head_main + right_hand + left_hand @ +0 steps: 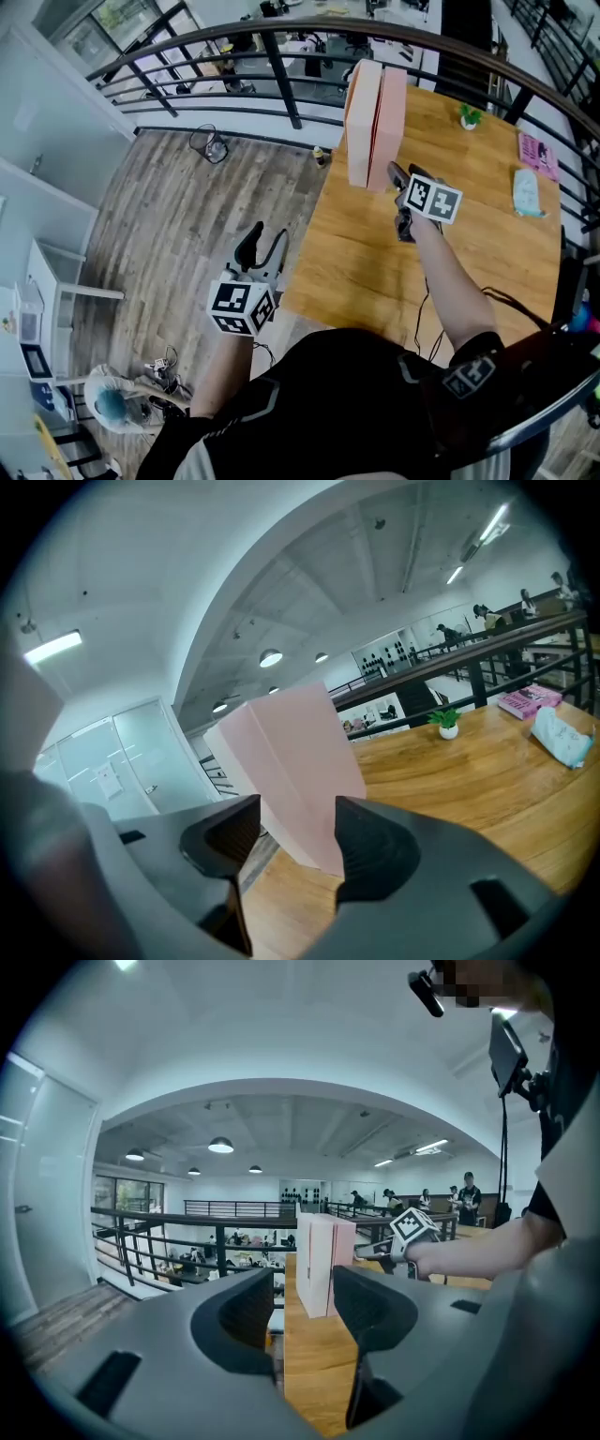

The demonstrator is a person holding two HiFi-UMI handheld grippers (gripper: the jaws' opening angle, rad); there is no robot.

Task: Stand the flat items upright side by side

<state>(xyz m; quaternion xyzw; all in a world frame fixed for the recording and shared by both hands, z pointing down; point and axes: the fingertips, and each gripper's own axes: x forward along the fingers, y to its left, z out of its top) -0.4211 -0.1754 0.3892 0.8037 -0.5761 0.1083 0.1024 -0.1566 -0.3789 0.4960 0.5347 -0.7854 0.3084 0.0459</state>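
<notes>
A warm, varnished wooden table [375, 253] with visible grain sits on a mezzanine. A black metal railing [281, 66] curves past the table's far side, and grey-brown plank floor [187, 216] lies off its left edge. Two pale pink boxes [375, 122], flat, smooth and matte, stand upright side by side, faces touching, at the table's far left corner. On the table's far right part are a small potted plant [469, 116], a flat pink booklet [537, 153] and a soft light-blue packet [526, 191]. The right gripper [401, 199] hovers over the table's middle, just beside the boxes' near edge. Its dark ribbed jaws are spread, with a corner of the nearer box showing in the gap and not pinched. The left gripper [262, 251] hangs off the table's near left edge, above the floor, jaws apart with nothing between them.
</notes>
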